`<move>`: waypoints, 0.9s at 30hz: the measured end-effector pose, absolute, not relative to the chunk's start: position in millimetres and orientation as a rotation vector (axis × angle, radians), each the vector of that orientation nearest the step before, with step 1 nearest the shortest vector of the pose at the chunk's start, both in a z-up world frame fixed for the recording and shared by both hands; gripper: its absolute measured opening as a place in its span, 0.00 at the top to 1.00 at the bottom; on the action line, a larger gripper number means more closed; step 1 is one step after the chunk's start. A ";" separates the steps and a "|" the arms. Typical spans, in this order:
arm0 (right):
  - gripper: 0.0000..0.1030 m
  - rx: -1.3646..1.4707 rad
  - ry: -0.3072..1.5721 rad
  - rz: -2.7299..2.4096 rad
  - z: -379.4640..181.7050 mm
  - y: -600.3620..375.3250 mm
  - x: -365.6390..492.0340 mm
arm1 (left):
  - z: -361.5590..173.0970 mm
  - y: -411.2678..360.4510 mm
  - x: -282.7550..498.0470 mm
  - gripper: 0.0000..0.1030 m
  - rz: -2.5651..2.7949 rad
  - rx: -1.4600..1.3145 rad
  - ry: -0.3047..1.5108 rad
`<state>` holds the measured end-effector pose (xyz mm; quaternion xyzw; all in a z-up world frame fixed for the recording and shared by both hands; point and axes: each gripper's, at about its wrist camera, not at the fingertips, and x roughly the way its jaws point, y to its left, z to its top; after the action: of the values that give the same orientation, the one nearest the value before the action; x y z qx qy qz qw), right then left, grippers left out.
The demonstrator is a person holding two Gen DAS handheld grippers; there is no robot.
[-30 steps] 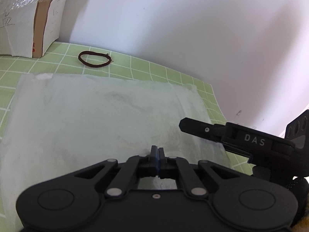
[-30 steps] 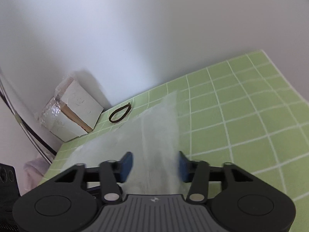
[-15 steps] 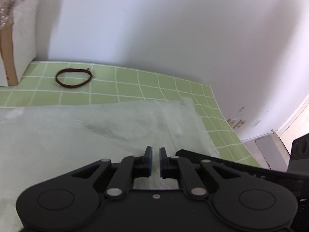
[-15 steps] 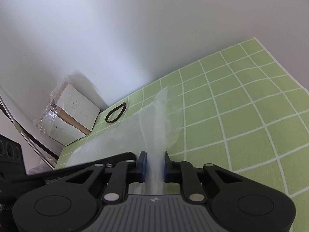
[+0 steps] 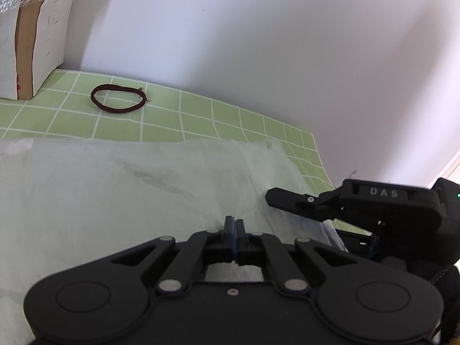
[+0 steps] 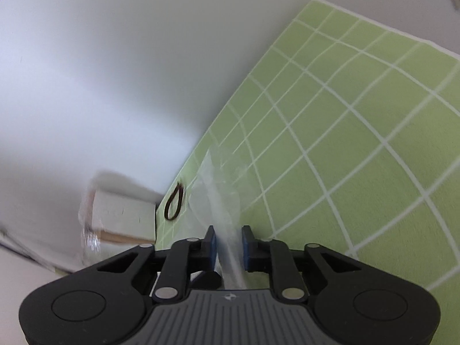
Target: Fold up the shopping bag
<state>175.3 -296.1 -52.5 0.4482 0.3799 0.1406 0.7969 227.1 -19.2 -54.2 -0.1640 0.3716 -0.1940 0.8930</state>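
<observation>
The shopping bag (image 5: 120, 189), thin translucent white plastic, lies spread over the green grid mat (image 5: 201, 120). My left gripper (image 5: 234, 225) is shut, its fingers pinching the bag's near part. The right gripper (image 5: 276, 198) reaches in from the right over the bag's right edge. In the right wrist view, a bunched strip of the bag (image 6: 221, 201) runs up between the fingers of my right gripper (image 6: 229, 244), which is shut on it and holds that edge raised off the mat (image 6: 359, 149). This view is tilted and blurred.
A dark hair tie (image 5: 118, 102) lies on the mat beyond the bag, also seen as the hair tie (image 6: 174, 204) in the right view. A white box (image 5: 26, 46) with brown tape and bubble wrap stands at the far left against the white wall (image 5: 258, 43). The mat's right edge is close.
The left gripper opened slightly half a second ago and is shut again. The right gripper closed from wide open onto the bag's edge, then lifted and rolled with it.
</observation>
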 end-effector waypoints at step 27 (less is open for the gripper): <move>0.93 0.770 0.766 0.372 -15.1 -244.6 174.4 | -76.6 16.1 228.9 0.98 -0.483 -0.582 0.772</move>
<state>174.4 -244.6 -15.1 0.3641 0.3621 0.1760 0.8398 228.9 16.1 -76.6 -0.2770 0.3674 -0.2298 0.8576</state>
